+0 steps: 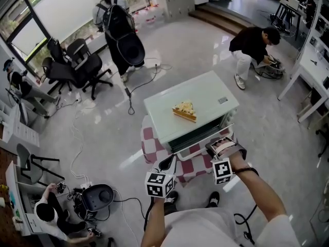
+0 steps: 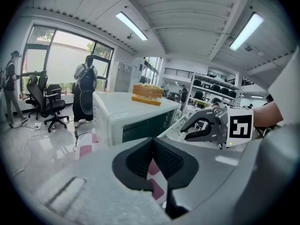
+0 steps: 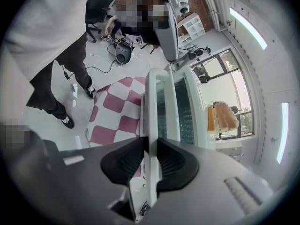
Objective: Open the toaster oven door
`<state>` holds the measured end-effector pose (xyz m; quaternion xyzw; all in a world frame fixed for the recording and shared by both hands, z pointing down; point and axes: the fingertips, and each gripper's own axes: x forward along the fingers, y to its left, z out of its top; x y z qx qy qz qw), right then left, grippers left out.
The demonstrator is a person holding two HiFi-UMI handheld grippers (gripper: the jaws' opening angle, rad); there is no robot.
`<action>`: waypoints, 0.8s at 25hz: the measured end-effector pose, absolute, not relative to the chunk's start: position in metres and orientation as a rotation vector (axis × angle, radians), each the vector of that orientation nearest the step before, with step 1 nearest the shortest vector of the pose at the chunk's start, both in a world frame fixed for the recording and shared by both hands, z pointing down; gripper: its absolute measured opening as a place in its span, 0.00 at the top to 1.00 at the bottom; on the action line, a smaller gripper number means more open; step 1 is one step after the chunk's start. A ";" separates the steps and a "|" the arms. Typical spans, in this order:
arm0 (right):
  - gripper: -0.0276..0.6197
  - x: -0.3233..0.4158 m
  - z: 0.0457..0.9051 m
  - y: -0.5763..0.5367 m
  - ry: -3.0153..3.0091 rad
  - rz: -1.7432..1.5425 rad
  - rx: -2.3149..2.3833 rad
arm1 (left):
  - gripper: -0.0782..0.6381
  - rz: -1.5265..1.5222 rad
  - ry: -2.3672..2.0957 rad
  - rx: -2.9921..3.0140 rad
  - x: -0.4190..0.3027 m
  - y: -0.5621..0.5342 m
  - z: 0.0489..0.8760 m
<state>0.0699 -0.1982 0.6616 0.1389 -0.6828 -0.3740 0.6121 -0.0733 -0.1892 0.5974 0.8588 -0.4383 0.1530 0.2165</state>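
Note:
A white toaster oven [image 1: 208, 96] stands on a red-and-white checked cloth [image 1: 152, 146] on the floor, with a layered sandwich slice [image 1: 185, 111] on its top. Its door [image 1: 201, 144] is tipped a little outward. My right gripper [image 1: 219, 145] is at the door's right end. In the right gripper view the door's white top edge [image 3: 151, 102] runs between the jaws, and my right gripper [image 3: 150, 143] has its pads pressed on both sides of it. My left gripper [image 1: 167, 163] hangs in front of the oven's left corner. Its jaws [image 2: 152, 143] are shut with nothing in them.
A person with a backpack [image 1: 119, 27] stands behind the oven near office chairs [image 1: 77, 66]. Another person [image 1: 253, 46] crouches at the back right and a third [image 1: 49, 211] sits at the lower left. Cables and a black round device [image 1: 97, 197] lie on the floor at the left.

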 end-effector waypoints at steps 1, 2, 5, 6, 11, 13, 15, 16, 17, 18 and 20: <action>0.82 0.071 0.662 -0.197 -1.575 -0.857 0.323 | 0.88 0.416 -1.216 2.375 -0.073 -0.190 0.599; 0.82 0.072 0.664 -0.195 -1.575 -0.854 0.325 | 0.88 0.409 -1.218 2.369 -0.073 -0.190 0.600; 0.83 0.072 0.667 -0.189 -1.578 -0.844 0.330 | 0.88 0.409 -1.221 2.359 -0.073 -0.191 0.605; 0.83 0.072 0.669 -0.187 -1.580 -0.838 0.331 | 0.88 0.412 -1.219 2.358 -0.073 -0.190 0.606; 0.83 0.076 0.675 -0.176 -1.589 -0.808 0.341 | 0.88 0.416 -1.218 2.355 -0.073 -0.185 0.611; 0.83 0.077 0.678 -0.172 -1.590 -0.803 0.339 | 0.88 0.413 -1.228 2.346 -0.076 -0.185 0.612; 0.83 0.078 0.681 -0.170 -1.591 -0.797 0.338 | 0.88 0.418 -1.231 2.338 -0.077 -0.186 0.614; 0.84 0.079 0.683 -0.168 -1.592 -0.794 0.337 | 0.88 0.423 -1.228 2.334 -0.077 -0.185 0.616; 0.84 0.080 0.684 -0.167 -1.593 -0.792 0.334 | 0.88 0.428 -1.224 2.331 -0.076 -0.185 0.618; 0.84 0.080 0.685 -0.165 -1.592 -0.790 0.331 | 0.88 0.434 -1.219 2.328 -0.075 -0.183 0.620; 0.84 0.081 0.687 -0.162 -1.592 -0.786 0.324 | 0.88 0.447 -1.206 2.324 -0.073 -0.180 0.624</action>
